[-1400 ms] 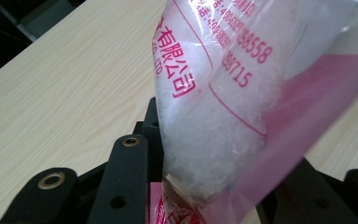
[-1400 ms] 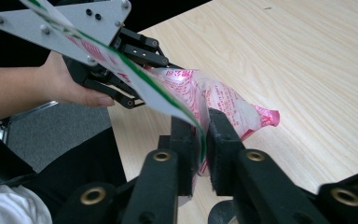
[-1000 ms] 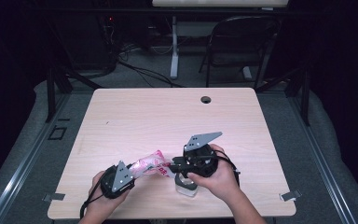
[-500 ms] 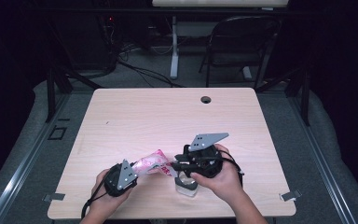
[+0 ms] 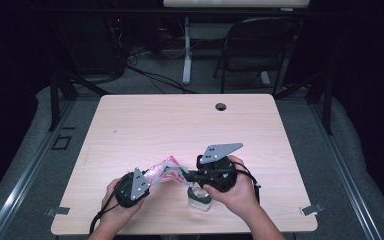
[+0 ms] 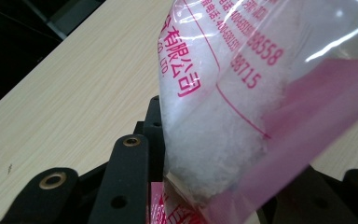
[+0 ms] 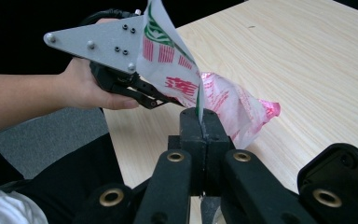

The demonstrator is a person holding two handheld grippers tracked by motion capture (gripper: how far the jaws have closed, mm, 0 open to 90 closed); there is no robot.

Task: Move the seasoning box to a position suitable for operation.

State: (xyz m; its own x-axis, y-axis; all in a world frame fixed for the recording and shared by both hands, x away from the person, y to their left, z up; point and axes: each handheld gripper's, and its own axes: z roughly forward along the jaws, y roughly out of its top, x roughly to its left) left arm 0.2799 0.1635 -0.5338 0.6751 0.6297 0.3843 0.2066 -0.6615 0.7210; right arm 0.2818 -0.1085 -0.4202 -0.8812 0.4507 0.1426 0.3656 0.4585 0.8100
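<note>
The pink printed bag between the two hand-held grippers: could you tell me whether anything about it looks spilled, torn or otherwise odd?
Nothing stands out. The bag of white powder looks intact, held off the table between the left hand-held gripper and the right hand-held gripper, with no visible spill.

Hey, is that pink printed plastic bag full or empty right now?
Partly full: the bag holds white powder bunched at the end by the left gripper, while the right gripper pinches its flat edge.
</note>
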